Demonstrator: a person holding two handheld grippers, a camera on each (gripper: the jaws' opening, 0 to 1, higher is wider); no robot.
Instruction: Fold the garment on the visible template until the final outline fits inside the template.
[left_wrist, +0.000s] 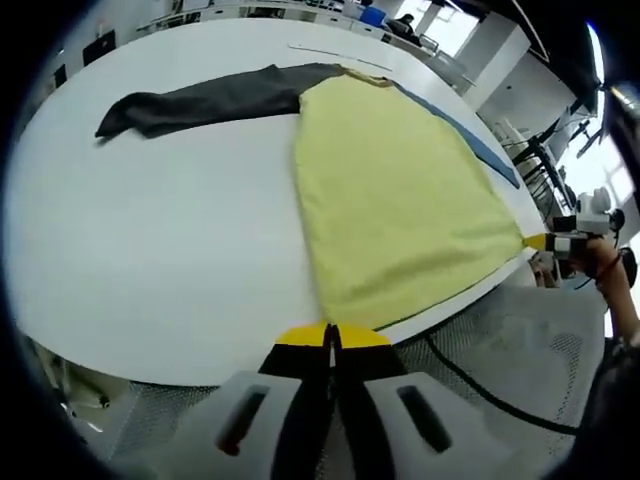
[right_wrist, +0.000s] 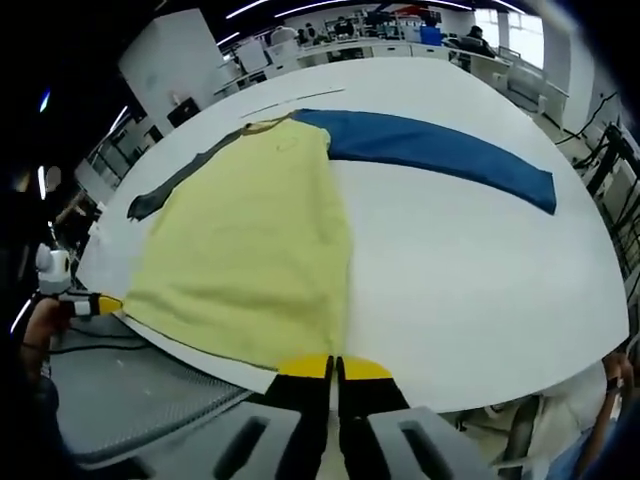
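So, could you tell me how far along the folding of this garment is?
Barely begun. The yellow-bodied garment lies spread flat on the white table, its blue sleeve and dark grey sleeve both stretched out unfolded. In hand: the left gripper and right gripper are shut at its hem corners. Every fold is left.

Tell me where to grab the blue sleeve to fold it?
Best guess: pinch the blue sleeve at its far cuff end, coming from the outer side. It lies flat and stretched straight away from the yellow body, so the cuff is its free end.
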